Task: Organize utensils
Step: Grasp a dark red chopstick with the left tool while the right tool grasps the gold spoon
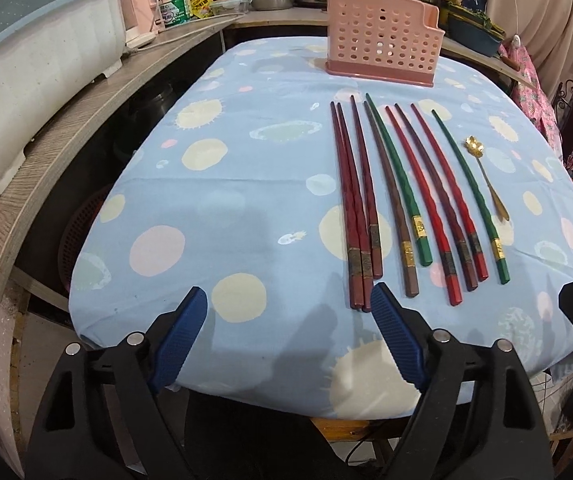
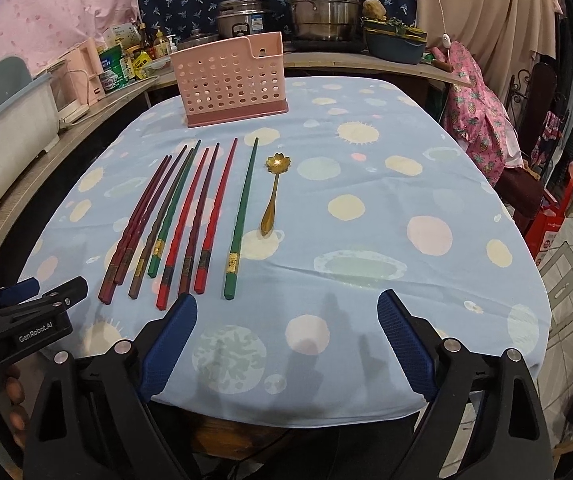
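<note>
Blue spotted tablecloth [image 1: 246, 152] is seen covering the table, with a wooden counter [image 1: 66, 128] along its left and far sides. On the counter a white dish rack [image 1: 38, 64] and steel pots [image 2: 322, 8] are set. At the far end of the cloth a pink perforated utensil holder [image 1: 382, 44] is stood upright, nothing visible in it. Nine chopsticks [image 1: 406, 200] — dark red, brown, green, bright red — are laid side by side in front of it, thick ends toward the cameras. Just right of the outermost green chopstick [image 2: 240, 216] a small gold flower-bowl spoon [image 2: 272, 196] is laid, apart from it. Left gripper [image 1: 290, 300] and right gripper [image 2: 286, 306] are held over the near table edge, jaws spread wide, nothing gripped; the left one's right fingertip [image 1: 382, 296] appears just beside the nearest chopstick ends.
</note>
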`<state>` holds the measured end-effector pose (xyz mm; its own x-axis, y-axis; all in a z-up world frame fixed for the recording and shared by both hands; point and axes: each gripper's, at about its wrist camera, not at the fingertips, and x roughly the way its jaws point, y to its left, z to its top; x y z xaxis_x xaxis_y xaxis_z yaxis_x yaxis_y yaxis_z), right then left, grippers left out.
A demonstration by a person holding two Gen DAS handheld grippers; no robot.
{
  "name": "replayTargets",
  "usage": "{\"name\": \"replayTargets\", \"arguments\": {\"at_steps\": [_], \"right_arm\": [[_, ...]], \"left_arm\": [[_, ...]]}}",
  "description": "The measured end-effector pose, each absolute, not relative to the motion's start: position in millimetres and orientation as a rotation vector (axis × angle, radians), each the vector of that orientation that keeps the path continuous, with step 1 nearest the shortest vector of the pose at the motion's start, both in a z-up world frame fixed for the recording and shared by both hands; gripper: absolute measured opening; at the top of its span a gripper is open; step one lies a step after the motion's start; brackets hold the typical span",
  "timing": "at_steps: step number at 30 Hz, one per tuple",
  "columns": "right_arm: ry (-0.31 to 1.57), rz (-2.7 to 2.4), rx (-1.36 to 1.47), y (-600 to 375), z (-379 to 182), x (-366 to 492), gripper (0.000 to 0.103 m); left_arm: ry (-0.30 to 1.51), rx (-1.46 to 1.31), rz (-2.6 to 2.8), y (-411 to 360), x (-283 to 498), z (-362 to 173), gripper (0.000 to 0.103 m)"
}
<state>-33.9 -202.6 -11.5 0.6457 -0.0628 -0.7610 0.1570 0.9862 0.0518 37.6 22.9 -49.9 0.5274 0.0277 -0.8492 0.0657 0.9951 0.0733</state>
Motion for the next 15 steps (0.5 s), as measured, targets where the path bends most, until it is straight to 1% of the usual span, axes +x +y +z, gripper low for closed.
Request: {"name": "replayTargets", "arguments": {"at_steps": [15], "right_arm": [[0.885,-0.121,0.118,-199.7,-19.5,-12.6,0.088]], "left_arm": [[1.02,0.085,-0.046,17.3,53.8,-64.3,0.08]]}}
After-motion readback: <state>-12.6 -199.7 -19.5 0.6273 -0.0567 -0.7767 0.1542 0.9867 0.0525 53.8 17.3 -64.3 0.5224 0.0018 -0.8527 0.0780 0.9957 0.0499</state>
